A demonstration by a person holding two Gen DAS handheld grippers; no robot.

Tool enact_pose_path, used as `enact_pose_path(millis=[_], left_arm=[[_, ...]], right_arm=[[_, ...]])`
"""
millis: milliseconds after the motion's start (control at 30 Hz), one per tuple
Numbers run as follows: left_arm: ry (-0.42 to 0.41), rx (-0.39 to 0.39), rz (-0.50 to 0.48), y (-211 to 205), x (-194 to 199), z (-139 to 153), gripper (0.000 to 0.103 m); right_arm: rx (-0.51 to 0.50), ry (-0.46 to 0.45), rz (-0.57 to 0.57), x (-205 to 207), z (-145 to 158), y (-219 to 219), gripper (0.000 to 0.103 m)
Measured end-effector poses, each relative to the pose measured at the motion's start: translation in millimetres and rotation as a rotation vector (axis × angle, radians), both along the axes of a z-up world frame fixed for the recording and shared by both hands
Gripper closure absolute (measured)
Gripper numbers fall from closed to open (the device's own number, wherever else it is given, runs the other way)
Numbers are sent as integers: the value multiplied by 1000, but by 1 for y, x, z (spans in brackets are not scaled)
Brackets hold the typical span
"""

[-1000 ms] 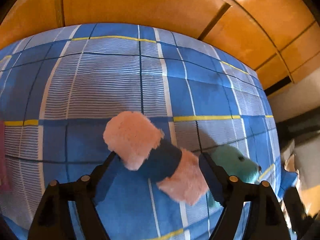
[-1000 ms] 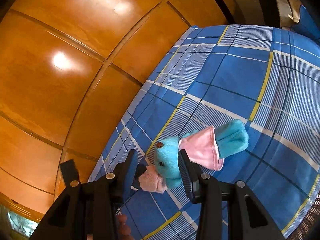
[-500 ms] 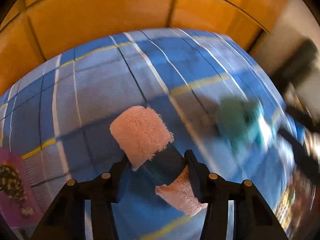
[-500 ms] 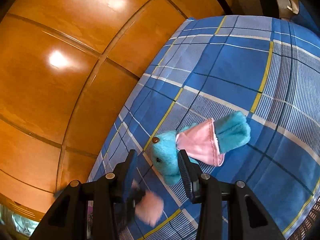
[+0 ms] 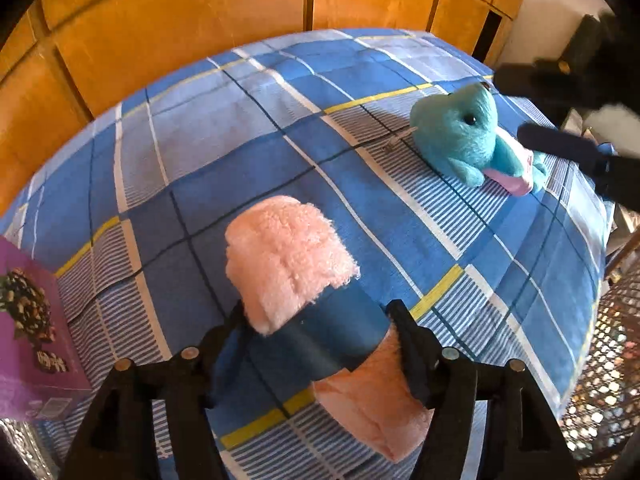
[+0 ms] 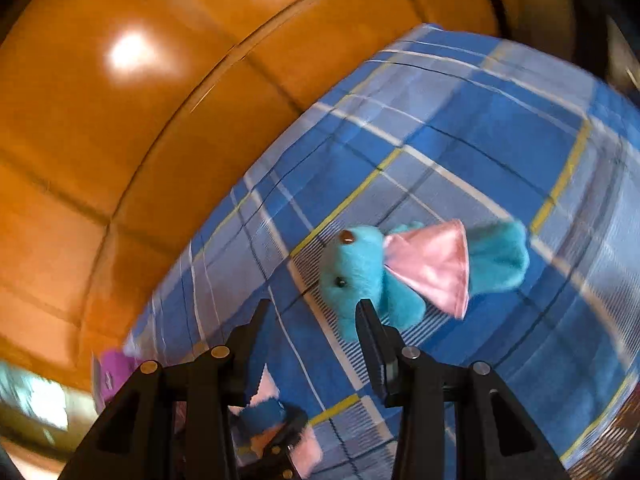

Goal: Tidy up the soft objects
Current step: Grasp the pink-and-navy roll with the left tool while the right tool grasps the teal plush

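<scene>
**Two soft items on a checked bed, one between the left gripper's jaws**

A bed covered in a blue, white and yellow checked sheet (image 5: 400,184) fills both views, with orange wooden panels (image 5: 180,32) behind it. All places below are given from the pink fluffy roll.

The pink fluffy roll (image 5: 288,264) is a rolled fleecy cloth with a dark blue band (image 5: 340,340) round its middle. It lies on the sheet right in front of the left gripper (image 5: 316,332), whose jaws straddle the blue band. They have just been opening, with the roll between them. They now stand apart, close beside the band, and I judge they no longer press on it.

Up and to the right of the roll, well apart from it, lies a teal plush toy (image 5: 460,140) with a pink satin ear or cape. The right gripper (image 6: 312,316) hovers just by the toy's head, its jaws apart with nothing between them.

To the left of the roll stands a purple box (image 5: 28,320) at the bed's edge.

Handling, as a judgement: both items look light, squashy and unbreakable. The roll's ends would flop and could unroll, so the banded middle is the firmest place to grip. The plush toy is best taken across its head or body, not by the slippery satin piece.
</scene>
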State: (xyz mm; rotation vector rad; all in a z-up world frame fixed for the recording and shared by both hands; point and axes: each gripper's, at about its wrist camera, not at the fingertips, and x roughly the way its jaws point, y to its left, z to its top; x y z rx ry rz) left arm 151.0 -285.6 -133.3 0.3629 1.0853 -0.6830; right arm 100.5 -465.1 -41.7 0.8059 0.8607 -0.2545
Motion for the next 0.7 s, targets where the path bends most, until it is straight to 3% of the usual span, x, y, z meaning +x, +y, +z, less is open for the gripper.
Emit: enact_pose_path(millis=[67,133,167,267,333,467,567,600,633,700], left_arm=[[-15,-24,1,7,0,1,35],[-27,-55,0,15,-3,1,35],[-37,-67,-4,20,-7,2,36],[-53,-103,-7,29,-12,1,36],[-56,-120,-4,28,-15,3,35],[-66,-139,8,32,-19,5,34],[-69,-143,10,32,-20,5,34],[-68,-144,10,28,-17,3,34],[-68,-145,10,29,-17,3,34],[-72,-145,11,29,-17,3,33]], right_arm=[[-77,30,112,9,11,-1,59],[-161,92,221,16,17,-1,36],[-212,144,291,22,18,0,33],[-395,298,540,35,14,13,32],[-513,387,642,42,5,22,32],[-658,515,712,58,-22,28,32],[-657,557,710,71,-43,23,32],[-632,565,706,75,-48,22,38],[-612,572,691,78,-53,20,57],[-637,592,595,83,-57,16,75]])
